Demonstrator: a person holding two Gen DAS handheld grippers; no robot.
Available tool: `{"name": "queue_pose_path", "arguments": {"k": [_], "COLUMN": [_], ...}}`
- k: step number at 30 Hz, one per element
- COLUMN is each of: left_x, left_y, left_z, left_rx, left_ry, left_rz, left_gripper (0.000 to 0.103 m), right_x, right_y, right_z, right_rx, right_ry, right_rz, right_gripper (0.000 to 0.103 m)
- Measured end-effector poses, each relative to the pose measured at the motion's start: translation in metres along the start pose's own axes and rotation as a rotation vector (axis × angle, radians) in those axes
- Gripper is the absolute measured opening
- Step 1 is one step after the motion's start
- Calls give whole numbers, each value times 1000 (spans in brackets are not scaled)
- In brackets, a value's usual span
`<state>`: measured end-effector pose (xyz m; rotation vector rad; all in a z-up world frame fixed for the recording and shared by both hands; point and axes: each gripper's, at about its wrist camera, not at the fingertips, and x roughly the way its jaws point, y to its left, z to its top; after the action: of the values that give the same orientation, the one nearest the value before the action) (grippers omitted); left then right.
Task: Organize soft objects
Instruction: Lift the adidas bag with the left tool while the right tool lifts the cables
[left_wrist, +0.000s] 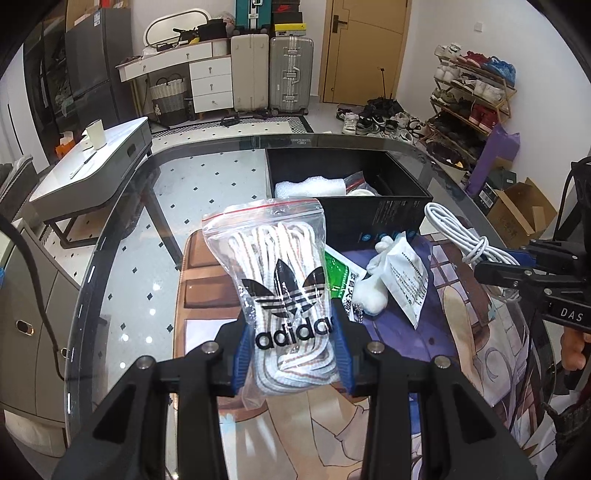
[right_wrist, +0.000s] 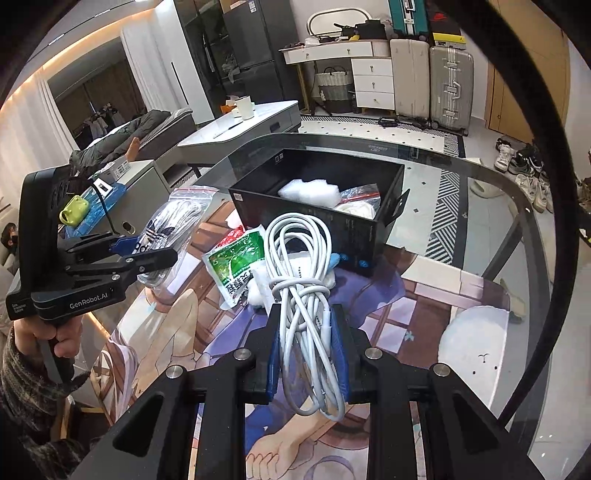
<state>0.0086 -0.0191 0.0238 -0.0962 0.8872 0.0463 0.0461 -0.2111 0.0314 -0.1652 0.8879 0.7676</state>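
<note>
Two grippers, each one lifted above the glass table (left_wrist: 122, 236) with a soft thing held.

Left gripper (left_wrist: 293, 347): jaws narrow, pressing a clear zip bag (left_wrist: 273, 258) of white laces, black "adidas" w/ trefoil logo on it, last letter hidden by the blue pad (left_wrist: 341, 354). Right gripper (right_wrist: 308, 347): jaws pressed tight on a coiled white cable (right_wrist: 303, 258), lower loop hanging under the pads. In left view the black box (left_wrist: 369, 218) stands at 1 o'clock from the bag, open, w/ white foam and another small bag inside; writing on the box side too small to read. Between bag and box, on the picture mat (left_wrist: 424, 332): green packet (left_wrist: 341, 280) w/ Chinese characters, partly covered; white pouch (left_wrist: 404, 277) w/ small print, not readable. In right view the left tool shows "GenRobot.AI"; in left view the right tool shows "DAS", cut off.
</note>
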Motion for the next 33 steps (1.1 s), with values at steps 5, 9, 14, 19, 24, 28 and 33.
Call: {"name": "queue_pose_path", "arguments": {"k": [5,9,14,19,24,28,33], "left_x": [2,4,6,8,10,15,19], "left_y": [0,0,2,4,3,1,-2], "left_z": [10,17,26,35,44,53,63], "left_rx": [8,14,15,19,25,37,44], "left_ry": [-7,-11,-18,-26,-40,-43,-46], "left_rz": [-3,-6,-6,-9,-9,-3,-2], "left_gripper": [37,37,37,37,37,37,37], "right_x": [-6,-6,-3,-1,1,1,2], "right_y": [-3,-6,-7,-10,-12,-14,-12], "right_z": [10,17,27,36,46,52,61], "right_rx": [5,4,-4,4,23,29,19], "right_ry": [-17,-16,-18,-33,-46,-56,-67], "right_rz": [-9,-14,-32,-33,-50,-62,-87], "right_gripper": [24,24,24,24,24,24,24]}}
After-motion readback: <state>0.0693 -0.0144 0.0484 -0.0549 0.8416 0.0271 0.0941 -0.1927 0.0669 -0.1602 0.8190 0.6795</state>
